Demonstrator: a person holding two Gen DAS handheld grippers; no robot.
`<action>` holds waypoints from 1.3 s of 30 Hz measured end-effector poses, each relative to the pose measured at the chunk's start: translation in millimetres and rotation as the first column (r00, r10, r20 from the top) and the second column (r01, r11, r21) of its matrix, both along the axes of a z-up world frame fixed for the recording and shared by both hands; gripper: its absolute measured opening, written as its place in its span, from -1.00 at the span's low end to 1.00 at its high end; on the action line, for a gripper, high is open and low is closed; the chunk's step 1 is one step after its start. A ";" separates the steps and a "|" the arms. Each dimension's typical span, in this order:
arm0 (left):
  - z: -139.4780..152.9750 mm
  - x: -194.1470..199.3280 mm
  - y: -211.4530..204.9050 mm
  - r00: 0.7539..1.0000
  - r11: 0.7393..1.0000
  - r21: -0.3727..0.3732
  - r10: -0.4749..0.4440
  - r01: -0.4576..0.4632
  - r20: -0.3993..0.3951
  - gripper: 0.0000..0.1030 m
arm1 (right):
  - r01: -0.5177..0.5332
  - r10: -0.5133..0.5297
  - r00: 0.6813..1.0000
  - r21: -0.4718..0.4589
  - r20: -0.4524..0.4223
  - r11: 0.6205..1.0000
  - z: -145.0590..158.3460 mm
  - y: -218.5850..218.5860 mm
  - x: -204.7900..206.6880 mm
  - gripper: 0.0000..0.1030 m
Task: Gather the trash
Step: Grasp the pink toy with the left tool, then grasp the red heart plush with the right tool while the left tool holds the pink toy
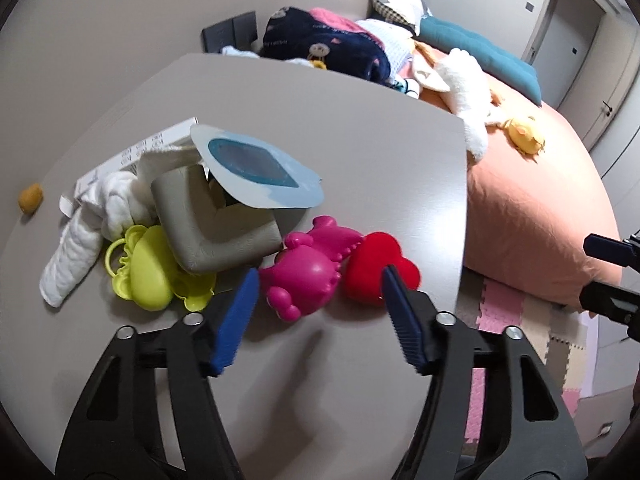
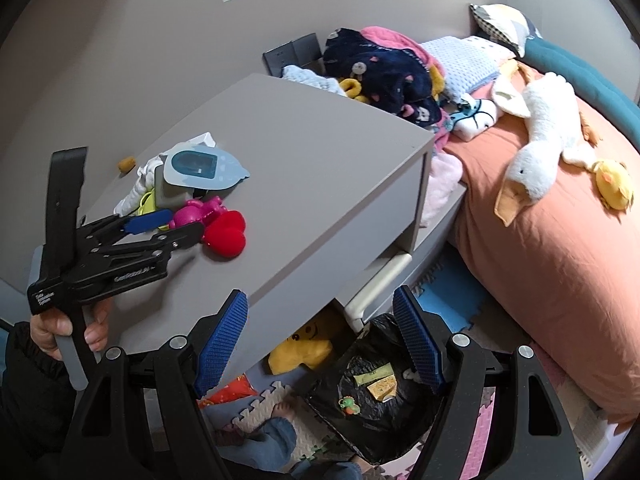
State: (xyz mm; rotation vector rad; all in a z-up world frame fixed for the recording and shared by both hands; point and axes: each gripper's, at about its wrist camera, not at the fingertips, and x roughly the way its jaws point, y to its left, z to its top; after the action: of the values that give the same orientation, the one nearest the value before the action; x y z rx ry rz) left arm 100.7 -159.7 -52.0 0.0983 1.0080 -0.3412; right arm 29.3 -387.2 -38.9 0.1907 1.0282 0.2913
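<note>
The trash on the grey surface is lying in one heap toward its left side: a pale blue peel-off lid propped over a grey L-shaped foam corner guard, crumpled white tissue and a printed leaflet behind it, and a small brown scrap sitting apart near the far left edge. Mixed in just in front are toys that are probably not trash (a judgement, since nothing labels them): a magenta plastic figure, a red heart-shaped piece touching it, and a yellow-green mould tucked against the corner guard.

The left gripper is hovering low over the near side of the heap, its jaws spread wide and holding nothing, bracketing the magenta figure. The right gripper is waiting off the surface's front edge, jaws likewise wide apart and empty, directly above a black trash bag lying open on the foam floor mats with a few wrappers already inside.

To do this pick well, the left gripper should be reaching past the toys for the lid or the tissue, closing on a thin free edge rather than pressing down into the pile, since the lid is only resting on the corner guard and could slide. The bag's mouth is looking slack, so dropping from right over it seems safest.
</note>
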 end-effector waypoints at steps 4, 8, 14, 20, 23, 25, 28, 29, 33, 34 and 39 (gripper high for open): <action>-6.7 6.0 1.9 1.000 1.000 0.003 -0.002 0.002 -0.012 0.05 | -0.017 0.017 1.000 -0.001 -0.005 1.000 -0.6 7.2 6.6 0.47; -12.2 15.7 6.1 1.000 1.000 -0.003 -0.005 0.005 -0.028 0.05 | -0.030 0.030 0.999 -0.001 -0.011 1.000 -2.3 13.6 14.0 0.47; -19.7 24.4 11.8 0.999 1.000 -0.005 -0.015 0.014 -0.043 0.04 | -0.058 0.058 0.998 -0.005 -0.021 0.998 -6.4 29.8 21.5 0.47; -19.4 25.4 19.7 0.999 0.999 -0.030 -0.019 0.018 -0.029 -0.07 | -0.088 0.088 0.996 -0.006 -0.030 0.996 -8.7 49.0 28.9 0.47; -15.4 22.0 25.2 1.000 0.999 -0.044 -0.019 0.019 -0.014 -0.07 | -0.106 0.106 0.994 -0.005 -0.031 0.994 -9.1 60.4 33.2 0.47; -12.2 18.4 28.9 1.000 0.999 -0.046 -0.021 0.021 -0.002 -0.08 | -0.118 0.117 0.993 -0.001 -0.032 0.993 -9.7 66.5 36.0 0.47; -7.2 13.2 36.8 1.000 0.999 -0.043 -0.015 0.015 0.009 -0.08 | -0.137 0.137 0.990 0.002 -0.036 0.991 -12.0 76.7 41.5 0.47; -5.6 11.0 39.9 1.000 0.999 -0.044 -0.011 0.012 0.013 -0.08 | -0.143 0.143 0.989 0.004 -0.039 0.990 -13.5 80.0 43.4 0.47; 3.2 -1.5 57.7 0.999 0.999 -0.043 0.008 -0.006 0.036 -0.08 | -0.157 0.158 0.986 0.011 -0.053 0.987 -22.1 92.1 52.6 0.47; 4.5 -3.2 60.2 0.999 0.999 -0.043 0.012 -0.010 0.038 -0.08 | -0.161 0.161 0.985 0.010 -0.058 0.987 -25.1 95.5 54.6 0.47; 12.6 -12.0 81.3 0.998 0.998 -0.038 0.046 -0.044 0.051 -0.08 | -0.173 0.173 0.982 0.000 -0.078 0.985 -36.9 110.4 62.0 0.47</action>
State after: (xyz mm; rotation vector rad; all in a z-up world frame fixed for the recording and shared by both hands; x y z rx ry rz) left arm 88.7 -78.4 -39.4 0.0507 0.9503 -0.3146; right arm 91.3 -276.8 -75.8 0.1068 1.1255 0.4407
